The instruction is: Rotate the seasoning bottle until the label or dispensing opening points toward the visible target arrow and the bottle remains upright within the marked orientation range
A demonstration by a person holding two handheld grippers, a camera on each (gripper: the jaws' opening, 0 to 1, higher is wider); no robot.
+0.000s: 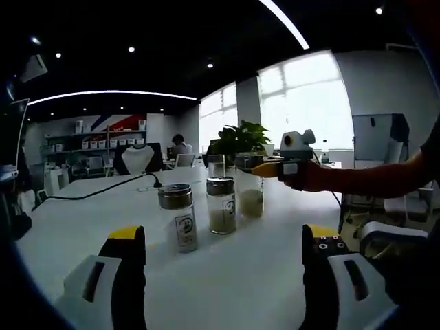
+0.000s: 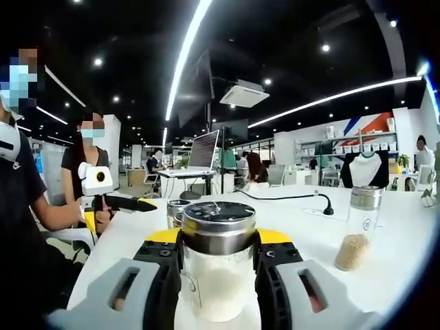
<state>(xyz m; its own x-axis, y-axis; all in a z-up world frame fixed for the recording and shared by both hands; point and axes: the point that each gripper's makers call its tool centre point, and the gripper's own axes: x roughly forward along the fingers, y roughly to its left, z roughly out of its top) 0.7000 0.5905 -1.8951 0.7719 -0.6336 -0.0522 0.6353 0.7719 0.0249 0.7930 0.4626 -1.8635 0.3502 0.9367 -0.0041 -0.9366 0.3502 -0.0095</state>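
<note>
The right gripper [image 2: 218,265] clamps a bottle [image 2: 218,258]; the left gripper [image 1: 223,265] waits wide. Twisting fast could tip it over.

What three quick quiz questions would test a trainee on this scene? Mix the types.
1. True or false: the left gripper is shut on a bottle.
2. What does the right gripper clamp? A) a potted plant B) a metal-lidded seasoning bottle C) a laptop
3. Fill in: the black cable lies on the white ____.

Key: 1 false, its jaws stand open with nothing between them. 2 B. 3 table.
</note>
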